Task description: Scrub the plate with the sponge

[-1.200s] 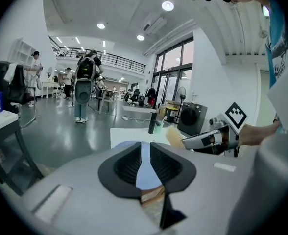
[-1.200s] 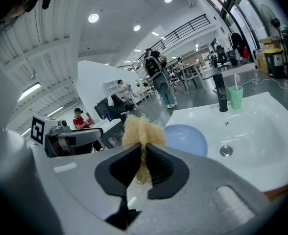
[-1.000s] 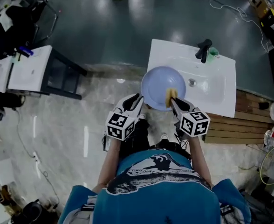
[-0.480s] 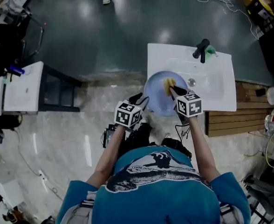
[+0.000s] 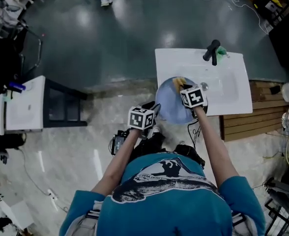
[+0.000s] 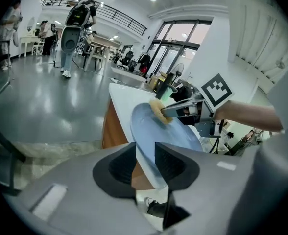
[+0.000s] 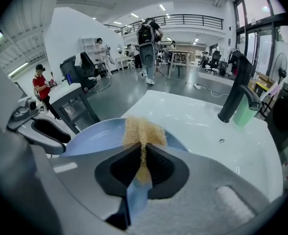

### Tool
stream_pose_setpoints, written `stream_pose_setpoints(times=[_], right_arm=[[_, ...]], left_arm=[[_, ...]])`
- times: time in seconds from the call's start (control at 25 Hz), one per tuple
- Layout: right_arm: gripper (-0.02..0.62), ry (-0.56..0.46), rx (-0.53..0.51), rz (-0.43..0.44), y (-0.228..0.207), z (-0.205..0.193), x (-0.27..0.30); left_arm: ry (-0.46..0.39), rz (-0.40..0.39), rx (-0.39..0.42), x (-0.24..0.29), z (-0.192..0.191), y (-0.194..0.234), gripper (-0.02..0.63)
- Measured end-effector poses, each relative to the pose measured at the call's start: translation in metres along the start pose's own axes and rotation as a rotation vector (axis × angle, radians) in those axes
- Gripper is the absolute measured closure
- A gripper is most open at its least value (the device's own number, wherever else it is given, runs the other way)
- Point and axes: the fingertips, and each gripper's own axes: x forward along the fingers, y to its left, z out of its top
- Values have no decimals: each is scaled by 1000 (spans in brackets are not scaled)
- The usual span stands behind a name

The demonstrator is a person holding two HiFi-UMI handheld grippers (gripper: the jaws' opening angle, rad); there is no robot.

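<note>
A pale blue plate [image 5: 170,106] sits tilted over the left edge of the white sink [image 5: 228,95]. My right gripper [image 5: 183,86] is shut on a yellow sponge [image 5: 178,82], which presses on the plate's far side. In the right gripper view the sponge [image 7: 143,130] sticks out past the pads onto the plate [image 7: 95,136]. My left gripper [image 5: 156,110] is at the plate's near-left rim. In the left gripper view it [image 6: 145,161] stands open: the plate [image 6: 176,133] crosses the gap and the left pad is clear of it.
A black tap [image 5: 212,51] and a green cup [image 5: 222,52] stand at the back of the sink. A white table [image 5: 21,104] is at the left and wooden slats [image 5: 252,124] at the right. People stand far off on the grey floor.
Both grippers and the plate have moved forward, from in front of the sink to over its left edge. The sponge has slid to the plate's far side.
</note>
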Motion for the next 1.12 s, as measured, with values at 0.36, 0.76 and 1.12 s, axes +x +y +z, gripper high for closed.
stream_pose_setpoints(times=[0.36, 0.76, 1.12], right_arm=[[563, 38, -28, -28, 11, -5, 16], [563, 46, -89, 166, 93, -25, 6], [565, 43, 12, 279, 126, -39, 0]], left_arm=[[-13, -44, -11, 2, -5, -6, 509], [-11, -31, -3, 2, -6, -7, 509], [3, -23, -1, 3, -9, -6, 515]])
